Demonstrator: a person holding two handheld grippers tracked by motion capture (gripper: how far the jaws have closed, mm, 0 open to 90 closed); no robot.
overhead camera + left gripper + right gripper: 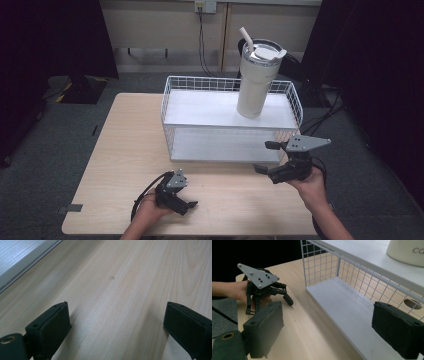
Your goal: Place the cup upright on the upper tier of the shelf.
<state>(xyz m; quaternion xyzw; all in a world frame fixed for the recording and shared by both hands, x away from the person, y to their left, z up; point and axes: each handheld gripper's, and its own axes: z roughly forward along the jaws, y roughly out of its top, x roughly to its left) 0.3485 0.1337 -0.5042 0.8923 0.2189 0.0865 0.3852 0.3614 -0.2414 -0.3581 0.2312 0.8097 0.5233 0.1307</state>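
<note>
While the person's forearms come in from the near edge of the pale wooden table (130, 150), the left black two-jaw gripper (189, 206) sits low over the bare tabletop toward the near left, held in the person's left hand (147, 212). Its jaws stand wide apart with nothing between them; in the left gripper view they frame only light wood grain, and a strip of the shelf's white base crosses the upper left corner. In the right gripper view the same gripper (287, 299) lies off to the left, its grey three-cornered plate on top.

Further right, the white wire-mesh two-tier shelf rack (172, 107) stands on the middle of the table, well apart from the left gripper. On its upper white board, toward the right end, a tall cream tumbler with a lid and a bent straw (256, 82) stands upright, untouched by either gripper.

Right again, the right black two-jaw gripper (264, 157) hovers just in front of the rack's right front corner, below the tumbler's level, held in the right hand (310, 186). Its jaws are also spread wide and grip nothing; in its own view they flank the rack's lower white board (342, 305).
</note>
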